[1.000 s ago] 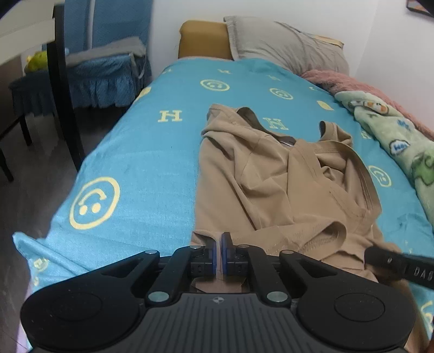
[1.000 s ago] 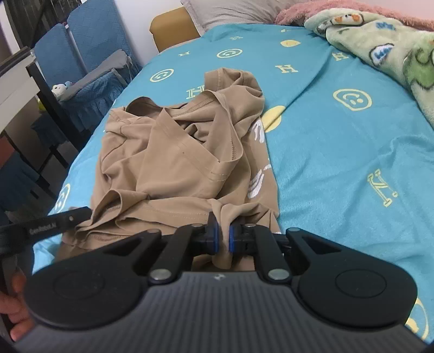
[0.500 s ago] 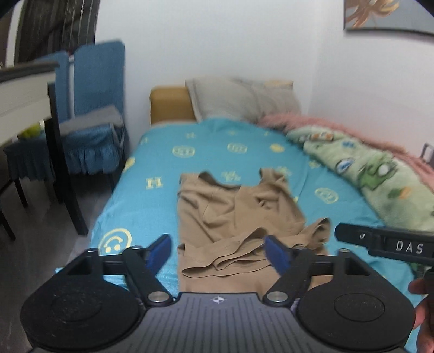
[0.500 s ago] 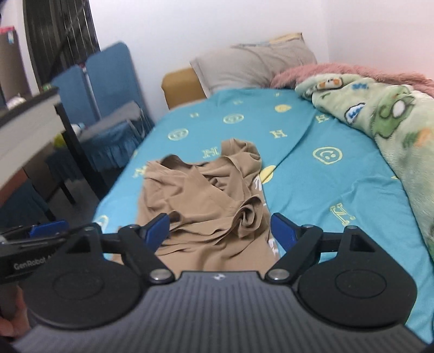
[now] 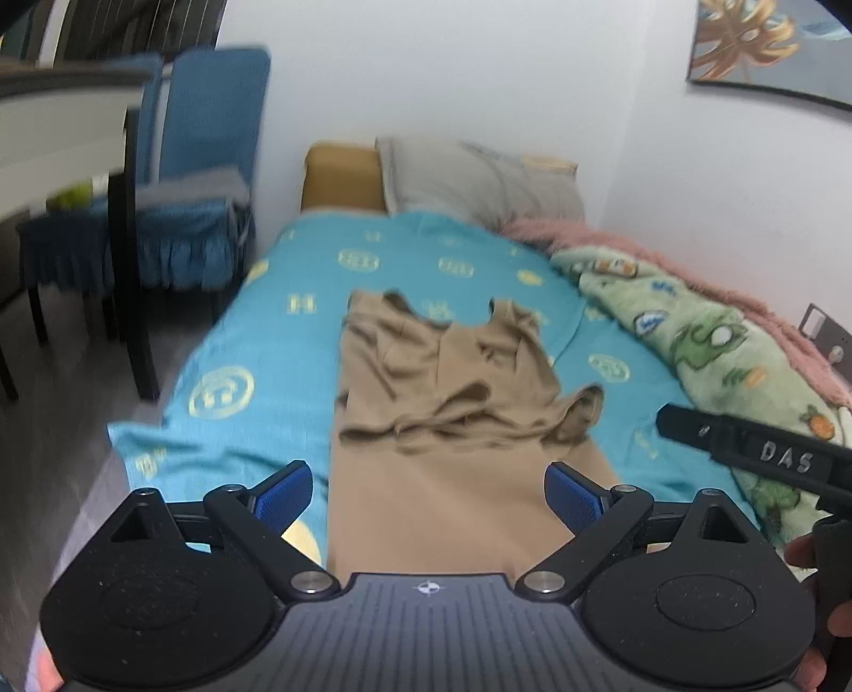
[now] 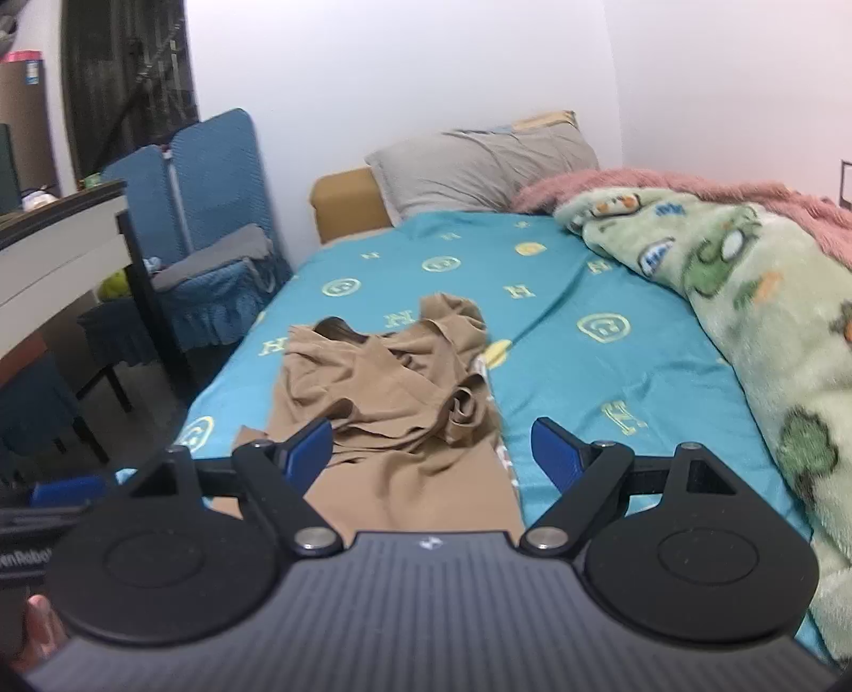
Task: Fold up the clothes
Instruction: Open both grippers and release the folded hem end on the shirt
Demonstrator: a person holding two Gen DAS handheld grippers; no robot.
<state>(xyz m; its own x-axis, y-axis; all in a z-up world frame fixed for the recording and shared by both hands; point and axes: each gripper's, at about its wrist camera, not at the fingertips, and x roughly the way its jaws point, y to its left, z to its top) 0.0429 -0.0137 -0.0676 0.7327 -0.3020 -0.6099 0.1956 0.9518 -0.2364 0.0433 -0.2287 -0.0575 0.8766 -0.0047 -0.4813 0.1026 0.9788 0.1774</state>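
Having let go the shirt [image 5: 442,383] hem a second ago: both grippers [image 5: 426,492] [image 6: 431,444] raised, jaws spread; fold left rumpled on bed [image 5: 266,340].

soft, even indoor light, source unclear; left view smeared by motion blur, both bowed at fisheye edges.

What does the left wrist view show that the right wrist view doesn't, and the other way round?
Only the left wrist view: the wall picture and the right tool's side marked DAS. Only the right wrist view: the dark doorway and desk clutter. Both: the tan garment bunched on the blue bedsheet, grey pillow, green blanket, blue chairs, and each tool open.
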